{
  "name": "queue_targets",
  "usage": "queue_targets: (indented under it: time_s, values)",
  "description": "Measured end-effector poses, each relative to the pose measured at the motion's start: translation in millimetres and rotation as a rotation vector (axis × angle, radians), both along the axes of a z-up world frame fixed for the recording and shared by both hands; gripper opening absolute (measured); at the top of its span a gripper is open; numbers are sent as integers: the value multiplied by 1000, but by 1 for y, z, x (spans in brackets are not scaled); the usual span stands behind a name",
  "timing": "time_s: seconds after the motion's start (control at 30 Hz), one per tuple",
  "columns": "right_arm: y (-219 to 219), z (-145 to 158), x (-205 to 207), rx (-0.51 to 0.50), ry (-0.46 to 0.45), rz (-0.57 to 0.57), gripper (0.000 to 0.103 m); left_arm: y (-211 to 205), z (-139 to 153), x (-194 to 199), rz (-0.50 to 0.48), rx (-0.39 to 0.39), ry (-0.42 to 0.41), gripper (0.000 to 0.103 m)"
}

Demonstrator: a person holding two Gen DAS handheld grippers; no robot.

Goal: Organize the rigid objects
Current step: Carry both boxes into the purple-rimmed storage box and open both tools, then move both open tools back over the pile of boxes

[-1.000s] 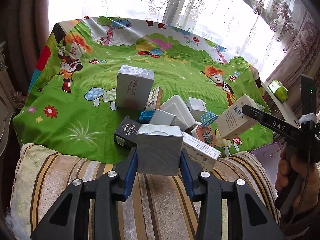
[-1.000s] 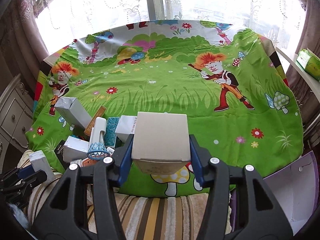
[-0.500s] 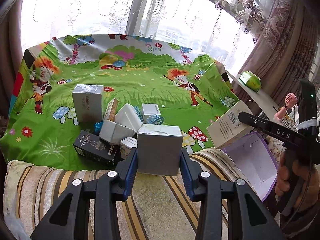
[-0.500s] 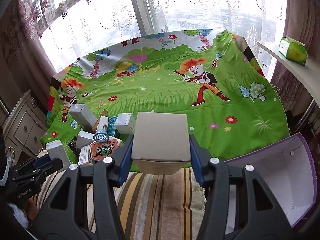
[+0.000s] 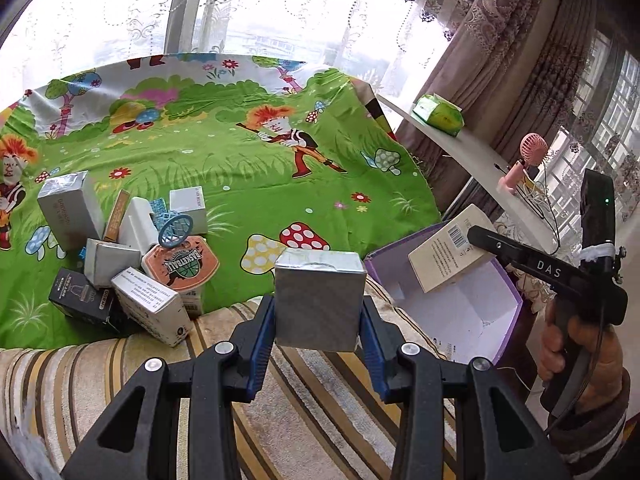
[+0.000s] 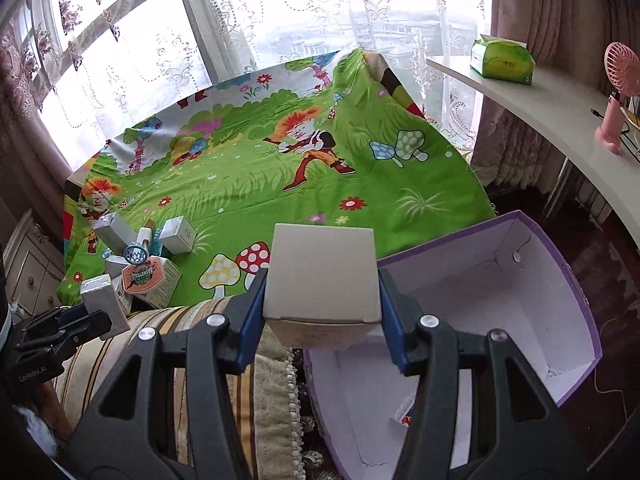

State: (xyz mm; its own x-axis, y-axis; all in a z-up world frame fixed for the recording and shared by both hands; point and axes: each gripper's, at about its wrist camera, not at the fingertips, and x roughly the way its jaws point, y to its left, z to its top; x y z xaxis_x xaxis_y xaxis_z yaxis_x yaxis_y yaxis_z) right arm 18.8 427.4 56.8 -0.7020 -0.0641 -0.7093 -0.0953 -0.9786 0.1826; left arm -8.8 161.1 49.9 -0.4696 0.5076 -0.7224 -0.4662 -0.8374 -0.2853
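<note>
My left gripper (image 5: 319, 316) is shut on a silver box (image 5: 320, 298), held above the striped cushion edge. My right gripper (image 6: 322, 312) is shut on a cream box (image 6: 322, 276), held over the near-left rim of an open purple box with a white inside (image 6: 500, 300). The purple box also shows in the left wrist view (image 5: 468, 320), with the cream box (image 5: 448, 252) above it. A pile of several small boxes (image 5: 120, 256) and an orange basketball toy (image 5: 180, 268) lie on the green cartoon cloth (image 5: 240, 168), to the left of both grippers.
A striped cushion (image 5: 280, 392) runs along the near edge of the cloth. A white curved shelf (image 6: 560, 120) at the right carries a green tissue pack (image 6: 502, 60) and a pink fan (image 6: 618, 92). A window with lace curtains stands behind.
Both grippers have swung right with their boxes still held. The purple box came into view and the cream box now hangs over it; the pile has slid to the left.
</note>
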Motion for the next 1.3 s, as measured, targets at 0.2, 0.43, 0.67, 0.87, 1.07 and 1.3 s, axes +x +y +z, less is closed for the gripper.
queue_targets:
  time_s: [0.2,0.43,0.67,0.87,1.07,1.3]
  values:
    - [35,-10,14,14,-25,-79,56,32,-4,3,-82,-3,-31,42]
    - [66,-17,25,42,-40,-160,56,69,-8,7,-172,-9,-60,42]
    - [94,-18,34,72,-46,-245,56,101,-11,13,-254,-4,-77,42]
    - [110,-17,39,83,-50,-297,56,122,-16,18,-311,2,-107,43]
    - [120,-17,42,75,-51,-319,56,120,-18,17,-305,6,-115,45]
    - [117,-19,41,72,-59,-305,61,115,-19,16,-292,11,-120,45]
